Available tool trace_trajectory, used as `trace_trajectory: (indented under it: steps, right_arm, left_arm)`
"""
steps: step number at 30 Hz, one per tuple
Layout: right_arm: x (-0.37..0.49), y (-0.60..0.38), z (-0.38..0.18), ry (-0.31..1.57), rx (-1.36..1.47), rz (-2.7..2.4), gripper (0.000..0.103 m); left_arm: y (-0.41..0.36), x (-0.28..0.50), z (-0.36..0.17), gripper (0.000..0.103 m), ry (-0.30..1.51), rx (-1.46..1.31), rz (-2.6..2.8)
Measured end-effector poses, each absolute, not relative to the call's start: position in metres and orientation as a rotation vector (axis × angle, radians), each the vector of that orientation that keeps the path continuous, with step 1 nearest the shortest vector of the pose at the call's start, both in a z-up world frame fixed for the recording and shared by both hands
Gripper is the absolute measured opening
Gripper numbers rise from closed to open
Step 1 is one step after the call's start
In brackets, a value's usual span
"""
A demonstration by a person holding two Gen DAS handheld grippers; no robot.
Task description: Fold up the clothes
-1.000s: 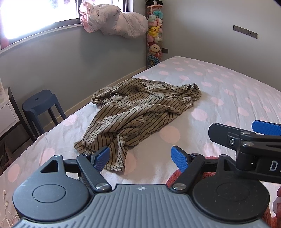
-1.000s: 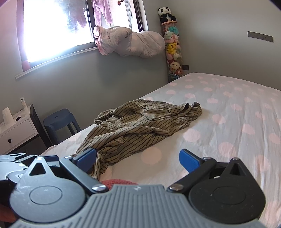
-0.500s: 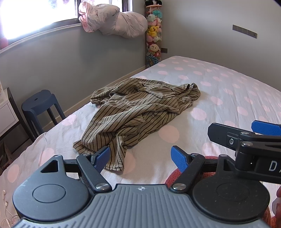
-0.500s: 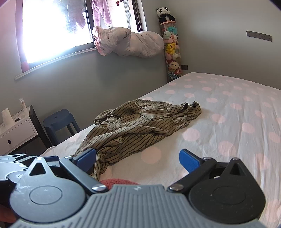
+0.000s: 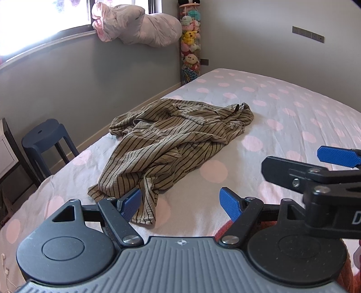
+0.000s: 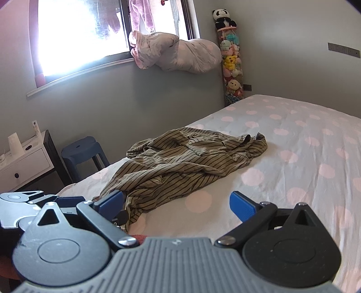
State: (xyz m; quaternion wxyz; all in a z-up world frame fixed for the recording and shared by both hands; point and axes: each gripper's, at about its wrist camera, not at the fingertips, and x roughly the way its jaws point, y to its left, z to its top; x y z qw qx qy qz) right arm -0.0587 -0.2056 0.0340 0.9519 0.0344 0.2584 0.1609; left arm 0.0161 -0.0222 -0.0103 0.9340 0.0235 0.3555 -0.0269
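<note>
A crumpled striped shirt, tan with thin dark lines, lay in a loose heap on the bed, toward the side nearest the window wall. The bedsheet was pale grey with pink polka dots. The shirt's near corner trailed down toward the left gripper, whose blue-padded jaws stood wide apart just above the sheet, holding nothing; the left pad sat just beside that hem without clearly touching it.

The right gripper was likewise spread wide and empty, hovering over bare sheet with the shirt ahead and slightly to its left. In the left wrist view the right gripper's black arm and one blue fingertip crossed the right edge of the frame, close alongside. In the right wrist view part of the left gripper's body showed at the lower left, partly covering the shirt's near edge.

Beyond the bed, a dark blue stool stood on the floor against the grey wall, next to a white bedside cabinet with a black frame and small items on top. A bundled pink-dotted duvet rested on the window sill under a very bright window. In the corner rose a tall clear tube of plush toys, topped with a toy panda. A reddish fabric patch showed below the grippers; what it was could not be told.
</note>
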Motion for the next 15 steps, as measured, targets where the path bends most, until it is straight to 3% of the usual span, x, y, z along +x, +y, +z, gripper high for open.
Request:
trace_trajectory:
  steps: [4, 7, 15]
  right_arm:
    - [-0.038, -0.211, 0.032, 0.526, 0.046, 0.356, 0.098]
    - [-0.015, -0.211, 0.026, 0.549, 0.024, 0.386, 0.087]
    - [0.049, -0.190, -0.002, 0.591, -0.103, 0.477, 0.080]
  left_arm:
    - [-0.009, 0.034, -0.017, 0.076, 0.767, 0.008, -0.043]
    - [0.002, 0.049, -0.023, 0.075, 0.787, -0.002, -0.029]
    - [0.023, 0.101, -0.042, 0.075, 0.844, 0.013, 0.016]
